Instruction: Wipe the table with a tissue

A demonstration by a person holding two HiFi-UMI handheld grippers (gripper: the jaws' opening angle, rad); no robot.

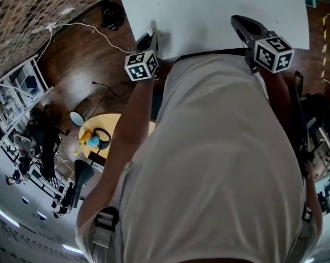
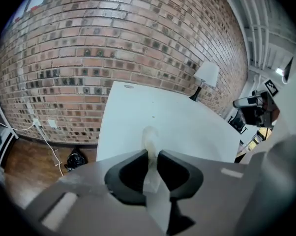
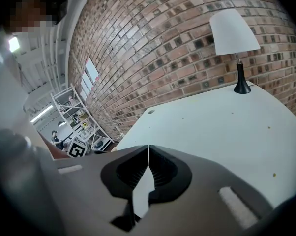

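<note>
The white table point(image 1: 209, 10) fills the top of the head view, beyond the person's white-shirted back. My left gripper point(image 1: 149, 40) hangs over the table's near left edge. In the left gripper view this left gripper point(image 2: 151, 154) has its jaws pressed on a thin white tissue point(image 2: 149, 135), which pokes up past the tips above the table point(image 2: 187, 127). My right gripper point(image 1: 240, 22) is over the near right part of the table. In the right gripper view the right gripper point(image 3: 148, 147) is shut tip to tip with nothing in it, aimed across the table point(image 3: 226, 127).
A white lamp point(image 3: 235, 31) on a black stem stands at the table's far side by the brick wall point(image 2: 113, 48). On the wooden floor left of the table lie a white cable point(image 1: 94, 29) and a black bag point(image 1: 112, 15). Lower left is a small yellow round table point(image 1: 107, 126).
</note>
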